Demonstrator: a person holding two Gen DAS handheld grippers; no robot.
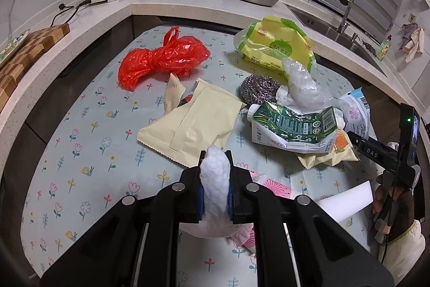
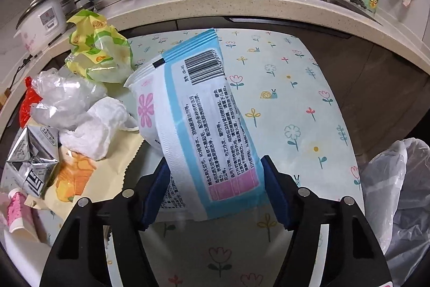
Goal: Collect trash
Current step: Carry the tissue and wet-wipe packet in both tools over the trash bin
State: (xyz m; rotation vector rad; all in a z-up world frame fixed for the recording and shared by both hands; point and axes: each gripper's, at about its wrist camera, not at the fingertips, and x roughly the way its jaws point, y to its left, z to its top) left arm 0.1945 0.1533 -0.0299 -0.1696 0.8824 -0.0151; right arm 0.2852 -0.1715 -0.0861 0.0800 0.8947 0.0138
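The left gripper (image 1: 215, 166), low in the centre of its view, is clamped tight on a wad of white tissue (image 1: 215, 179), which bulges above and below the pads; it appears to be lifted clear of the table as one collected piece.

In the right wrist view, the right gripper (image 2: 215, 187) stands partly open around the lower end of a blue and white wipes packet (image 2: 193, 112). The packet slants up toward the frame's centre. The left pad sits at its edge and the right pad shows a thin gap, so a firm grip is not evident; the jaws seem placed to pinch it across its width.

Beyond the left jaws, the remaining trash spreads across the floral tablecloth (image 1: 80, 131): a cream wrapper (image 1: 193, 123) at centre, a crushed green carton (image 1: 293, 128) to its right, a red plastic bag (image 1: 161, 58) at upper left.

At the right edge of the right view a clear bag (image 2: 397, 192) hangs beside the table, probably the collection bag. The cloth between packet and bag lies open, while the left side is crowded with litter.
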